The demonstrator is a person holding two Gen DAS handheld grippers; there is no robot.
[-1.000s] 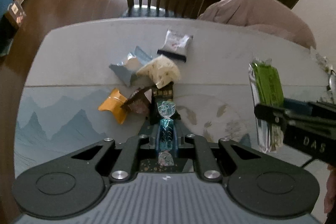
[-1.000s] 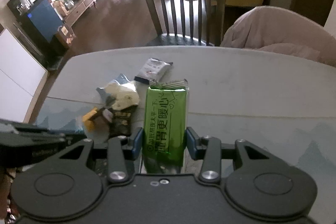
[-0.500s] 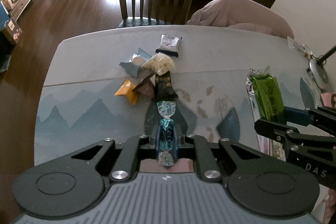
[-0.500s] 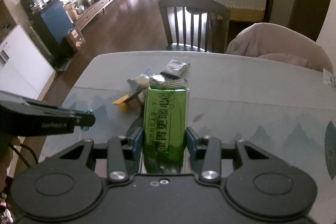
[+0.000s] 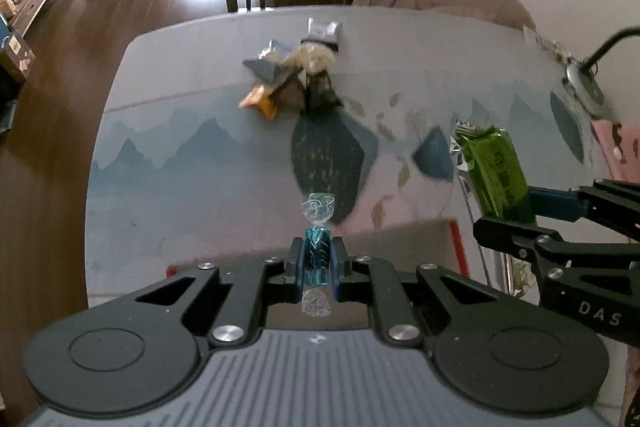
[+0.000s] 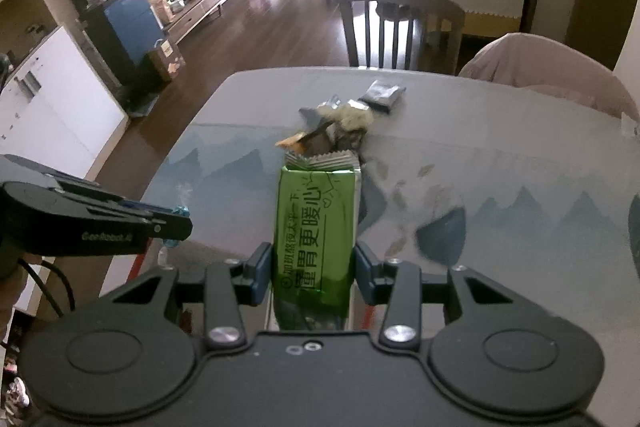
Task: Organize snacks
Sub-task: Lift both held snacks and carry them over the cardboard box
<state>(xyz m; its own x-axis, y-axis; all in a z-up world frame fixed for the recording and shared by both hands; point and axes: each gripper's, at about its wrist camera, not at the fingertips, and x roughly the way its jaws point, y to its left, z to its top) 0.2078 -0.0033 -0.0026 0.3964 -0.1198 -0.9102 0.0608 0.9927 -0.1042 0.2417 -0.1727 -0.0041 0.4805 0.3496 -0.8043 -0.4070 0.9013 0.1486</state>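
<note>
Item 1: long green foil snack packet (image 6: 316, 227), crimped silver end, glossy, printed lettering. Pinched low at its sides by the right gripper (image 6: 313, 273), standing ahead of it above the table. Risk: top-heavy, may tilt or slide out of the grip.

Item 2: small teal twist-wrapped candy (image 5: 317, 255), clear frilled ends. Clamped at mid-body by the left gripper (image 5: 317, 261), pressed nearly together. Risk: slick wrapper, narrow hold; a jolt could drop it.

The matte black two-finger left gripper (image 5: 317, 261) has blue pads, silver screws, round embossed discs and a ribbed grey body. The matching black right gripper (image 6: 313, 269) shows white "DAS" lettering (seen side-on from the left wrist).
</note>
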